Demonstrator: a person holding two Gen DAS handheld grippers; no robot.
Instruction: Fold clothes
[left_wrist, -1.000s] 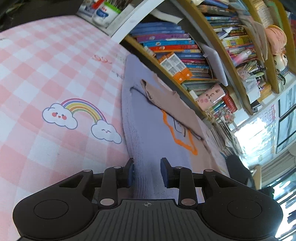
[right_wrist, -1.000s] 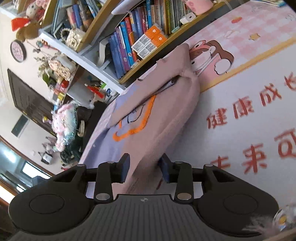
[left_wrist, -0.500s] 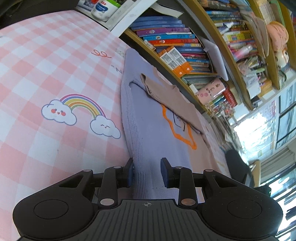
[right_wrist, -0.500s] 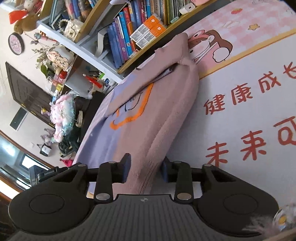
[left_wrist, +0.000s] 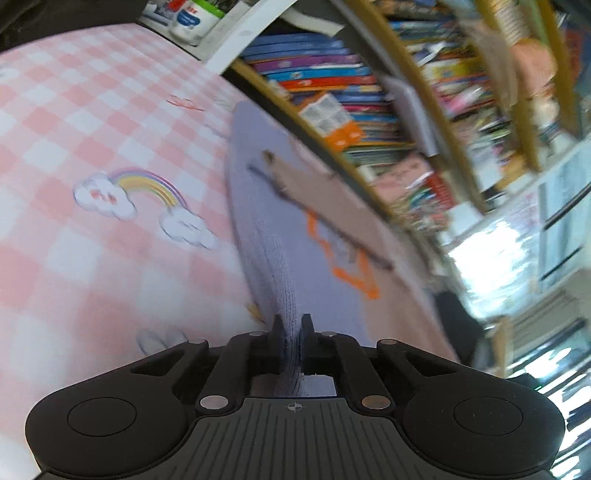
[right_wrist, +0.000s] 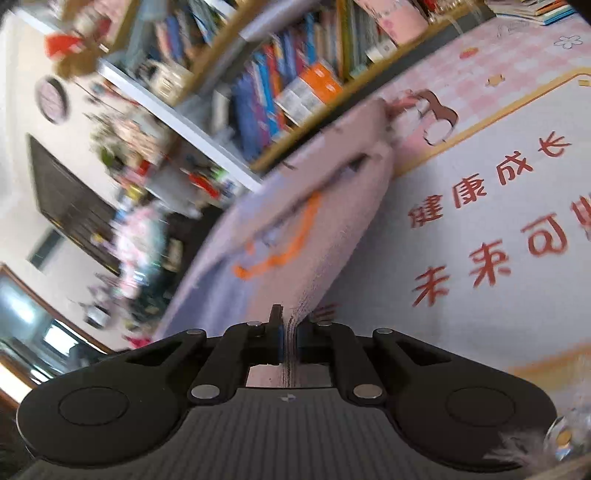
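- The left gripper (left_wrist: 292, 329) has its fingers clenched on the lilac edge of the sweater (left_wrist: 288, 236).
- The right gripper (right_wrist: 289, 325) pinches the sweater's pink edge (right_wrist: 332, 254).
- The sweater lies on a pink checked mat (left_wrist: 92, 147) beside a bookshelf (left_wrist: 351, 96).

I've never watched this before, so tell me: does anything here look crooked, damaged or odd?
Nothing looks damaged or spilled. The sweater lies on the mat, one pinkish sleeve folded across its chest. The left gripper and right gripper each pinch its hem.
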